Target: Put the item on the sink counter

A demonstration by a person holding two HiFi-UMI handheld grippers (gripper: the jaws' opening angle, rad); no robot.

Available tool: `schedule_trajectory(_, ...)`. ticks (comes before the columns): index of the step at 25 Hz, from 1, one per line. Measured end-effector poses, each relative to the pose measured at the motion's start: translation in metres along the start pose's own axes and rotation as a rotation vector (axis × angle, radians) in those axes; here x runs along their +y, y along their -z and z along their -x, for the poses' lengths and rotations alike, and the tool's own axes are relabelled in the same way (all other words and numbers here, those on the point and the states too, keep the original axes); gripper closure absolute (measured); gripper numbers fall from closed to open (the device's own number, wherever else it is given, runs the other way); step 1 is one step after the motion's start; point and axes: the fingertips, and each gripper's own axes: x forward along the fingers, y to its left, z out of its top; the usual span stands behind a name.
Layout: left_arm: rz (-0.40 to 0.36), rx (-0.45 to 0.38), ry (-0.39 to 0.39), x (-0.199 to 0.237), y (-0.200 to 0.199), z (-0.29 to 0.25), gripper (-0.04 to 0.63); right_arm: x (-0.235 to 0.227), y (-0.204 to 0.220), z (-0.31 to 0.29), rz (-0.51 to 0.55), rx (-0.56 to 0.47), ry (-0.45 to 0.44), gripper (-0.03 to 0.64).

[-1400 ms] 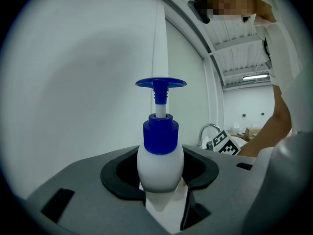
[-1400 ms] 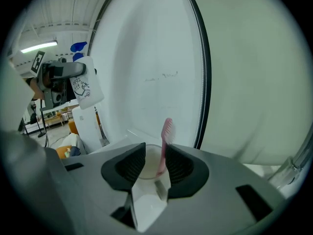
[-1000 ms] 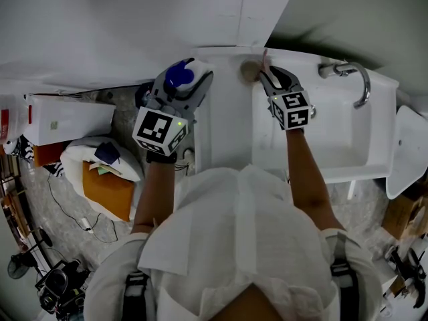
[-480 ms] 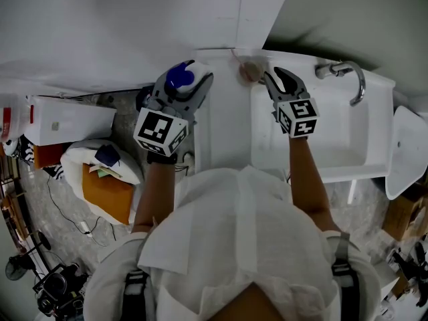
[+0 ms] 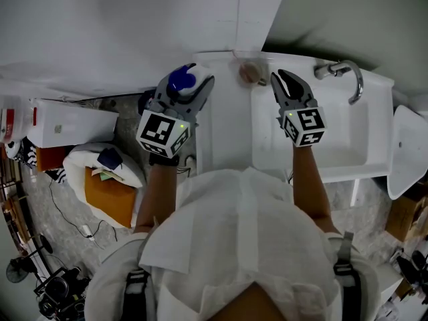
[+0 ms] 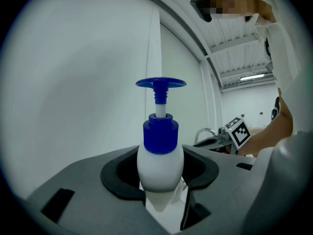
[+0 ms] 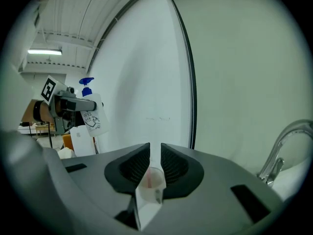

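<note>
A small pale cup (image 5: 251, 71) with something pink in it stands on the back corner of the white sink counter (image 5: 224, 126). My right gripper (image 5: 281, 79) hangs just right of it, apart from it. Its jaws have just been closing to a narrow gap with nothing between them. In the right gripper view (image 7: 155, 165) the cup (image 7: 151, 180) shows through that gap, beyond the jaws. My left gripper (image 5: 186, 80) is shut on a white pump bottle with a blue cap (image 5: 179, 77), held upright left of the counter. The left gripper view (image 6: 161, 173) shows the bottle (image 6: 160, 160) between the pads.
The sink basin (image 5: 334, 146) lies to the right with a chrome faucet (image 5: 348, 72) at its back. A white wall rises behind the counter. On the floor at left are a white box (image 5: 63, 122), a white bag with orange contents (image 5: 110, 186) and cables.
My right gripper has drawn back to the right, away from the cup, and its jaws have narrowed. The cup stays at the counter corner. The left gripper and its bottle have not moved.
</note>
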Motion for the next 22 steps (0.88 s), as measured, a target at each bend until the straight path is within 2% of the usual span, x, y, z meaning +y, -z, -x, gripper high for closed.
schedule_trajectory(7,-0.002,0.006,0.009,0.000,0.002,-0.003,0.387,-0.004,-0.010,0.012,0.012,-0.040,0.029,0.595)
schedule_trajectory(22,0.006,0.030,0.046,-0.001,0.017,-0.023,0.387,-0.022,-0.012,0.024,-0.002,-0.058,0.087,0.606)
